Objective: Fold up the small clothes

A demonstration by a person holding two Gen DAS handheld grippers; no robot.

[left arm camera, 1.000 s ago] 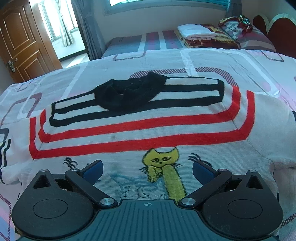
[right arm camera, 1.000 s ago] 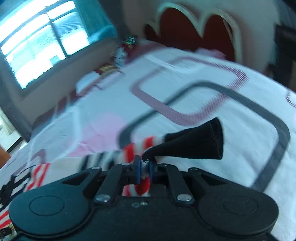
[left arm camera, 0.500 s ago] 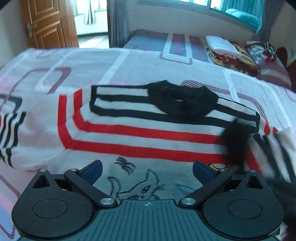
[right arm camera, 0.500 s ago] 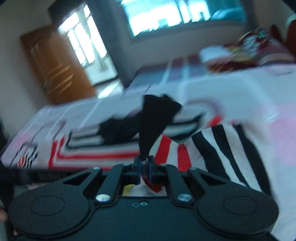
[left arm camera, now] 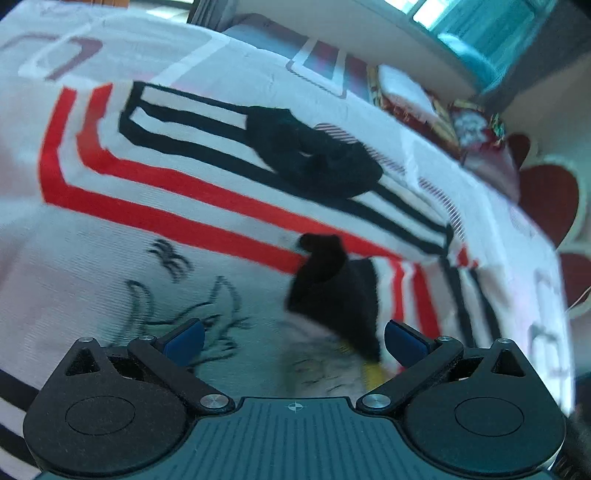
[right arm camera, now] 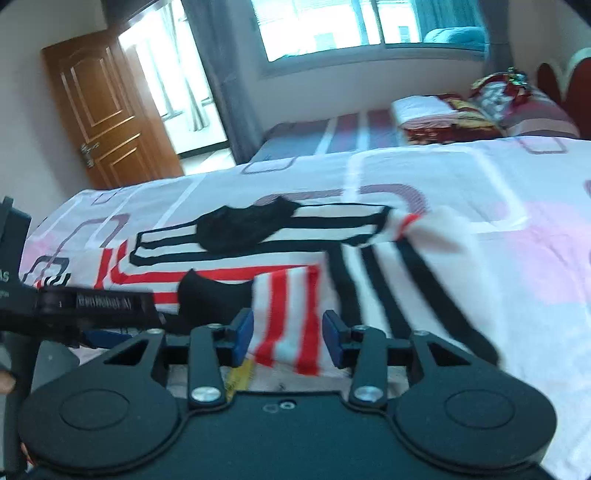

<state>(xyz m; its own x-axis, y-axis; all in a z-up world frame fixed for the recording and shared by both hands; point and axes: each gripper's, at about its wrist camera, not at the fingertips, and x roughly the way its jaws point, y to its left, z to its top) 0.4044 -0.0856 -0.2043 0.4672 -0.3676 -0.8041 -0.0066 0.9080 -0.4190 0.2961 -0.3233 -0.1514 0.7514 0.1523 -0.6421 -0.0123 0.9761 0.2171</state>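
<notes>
A white sweater (left arm camera: 207, 206) with red and black stripes, a black collar (left arm camera: 314, 158) and cat drawings lies flat on the bed. One striped sleeve (right arm camera: 291, 314) is folded across its body, and the black cuff (left arm camera: 332, 288) rests on the chest. My right gripper (right arm camera: 288, 338) hovers just over that sleeve. Its jaws are opening, and the blue pads stand clear of the cloth. The cuff (right arm camera: 210, 295) lies just left of it. My left gripper (left arm camera: 293, 339) is open above the cat print and holds nothing. It also shows at the left edge of the right wrist view, left gripper (right arm camera: 74, 310).
The sweater lies on a patterned bedsheet (right arm camera: 517, 206). A second bed behind carries folded blankets (right arm camera: 436, 114) and pillows by a red headboard (right arm camera: 569, 81). A wooden door (right arm camera: 99, 110) and a window (right arm camera: 351, 26) are at the far side.
The right gripper carried the sleeve by its cuff across the sweater body and has let go; its jaws went from shut to apart. The left gripper rolled and shifted, staying open.
</notes>
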